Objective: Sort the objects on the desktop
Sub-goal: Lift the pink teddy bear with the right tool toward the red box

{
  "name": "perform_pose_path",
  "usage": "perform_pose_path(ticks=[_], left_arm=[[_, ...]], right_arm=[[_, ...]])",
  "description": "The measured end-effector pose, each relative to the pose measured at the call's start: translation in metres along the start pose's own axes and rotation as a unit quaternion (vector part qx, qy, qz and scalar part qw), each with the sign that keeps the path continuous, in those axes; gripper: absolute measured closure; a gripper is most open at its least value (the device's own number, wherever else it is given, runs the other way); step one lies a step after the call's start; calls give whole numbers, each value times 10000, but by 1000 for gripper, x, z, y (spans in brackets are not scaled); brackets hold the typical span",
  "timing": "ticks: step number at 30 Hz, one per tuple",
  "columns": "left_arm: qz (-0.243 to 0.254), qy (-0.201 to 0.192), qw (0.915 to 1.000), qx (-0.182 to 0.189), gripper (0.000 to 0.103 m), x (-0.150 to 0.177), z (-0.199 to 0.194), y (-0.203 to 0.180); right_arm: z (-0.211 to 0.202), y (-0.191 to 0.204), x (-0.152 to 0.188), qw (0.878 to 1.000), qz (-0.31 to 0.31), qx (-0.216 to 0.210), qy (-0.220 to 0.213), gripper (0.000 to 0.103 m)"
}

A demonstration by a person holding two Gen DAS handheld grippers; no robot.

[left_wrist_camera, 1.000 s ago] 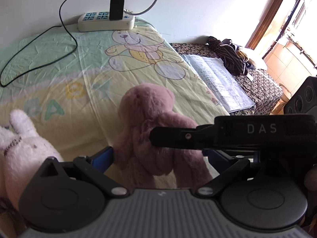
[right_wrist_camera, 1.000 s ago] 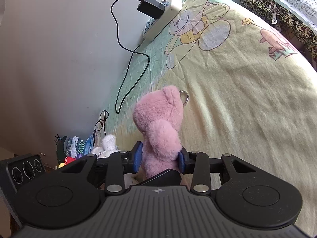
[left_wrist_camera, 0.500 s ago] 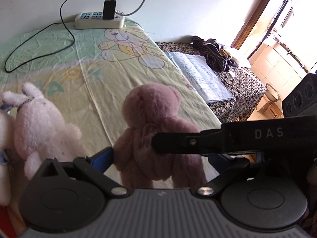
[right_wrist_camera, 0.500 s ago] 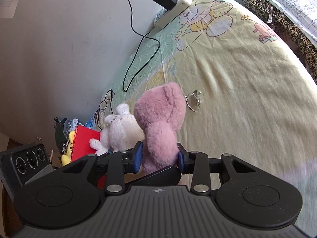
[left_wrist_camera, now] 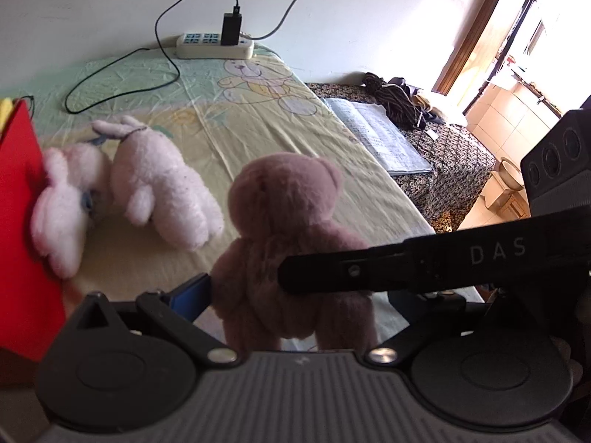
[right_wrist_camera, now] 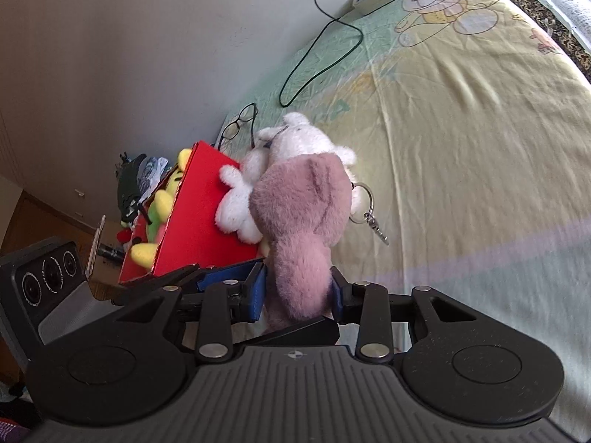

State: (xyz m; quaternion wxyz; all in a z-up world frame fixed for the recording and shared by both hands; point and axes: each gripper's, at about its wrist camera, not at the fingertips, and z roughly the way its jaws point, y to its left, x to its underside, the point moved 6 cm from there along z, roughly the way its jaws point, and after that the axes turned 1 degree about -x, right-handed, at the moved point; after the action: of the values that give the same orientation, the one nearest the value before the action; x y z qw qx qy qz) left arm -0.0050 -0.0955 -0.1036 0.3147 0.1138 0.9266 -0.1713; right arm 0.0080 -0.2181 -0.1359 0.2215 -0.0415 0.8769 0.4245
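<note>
A pink teddy bear (left_wrist_camera: 284, 214) hangs above the yellow bed sheet (left_wrist_camera: 280, 136), pinched at its lower body by my right gripper (right_wrist_camera: 298, 293), whose blue pads (right_wrist_camera: 258, 291) press both sides. In the left wrist view that gripper's black finger (left_wrist_camera: 406, 269) crosses the bear's back. My left gripper (left_wrist_camera: 295, 295) stands open around the bear's legs, with a gap on the right side. A white plush bunny (left_wrist_camera: 162, 184) and a second white plush (left_wrist_camera: 62, 199) lie against a red box (right_wrist_camera: 199, 214). Yellow plush toys (right_wrist_camera: 162, 203) fill the box.
A key ring (right_wrist_camera: 364, 199) lies on the sheet beside the bear (right_wrist_camera: 303, 214). Glasses (right_wrist_camera: 236, 125) sit behind the box. A power strip (left_wrist_camera: 214, 46) with a black cable (left_wrist_camera: 122, 88) lies by the wall. An open book (left_wrist_camera: 380, 136) rests on a patterned cloth to the right.
Both grippers have carried the pink bear left across the bed. The white plushes and the red box have come into view close beside it.
</note>
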Motion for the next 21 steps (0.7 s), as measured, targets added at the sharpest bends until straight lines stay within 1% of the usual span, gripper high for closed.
perform_pose_path(ticks=[10,14,17,21], left_arm=[[-307,-351,9980,-426,3,23,-62,23],[-277,-529,9975,-364,3,22,-88,32],[-94,-664,9974,-277,3,20,-104,37],[154,-807,9966,-68,3,14,-125,46]], right_arm=[[17,54,18,9977,-459,-453,189,66],[13,78,23,9962,-710,-513,21,66],[9,93,25,9959,-736,-489,-193,66],[9,114,27,9955,-681,-436,-485,66]])
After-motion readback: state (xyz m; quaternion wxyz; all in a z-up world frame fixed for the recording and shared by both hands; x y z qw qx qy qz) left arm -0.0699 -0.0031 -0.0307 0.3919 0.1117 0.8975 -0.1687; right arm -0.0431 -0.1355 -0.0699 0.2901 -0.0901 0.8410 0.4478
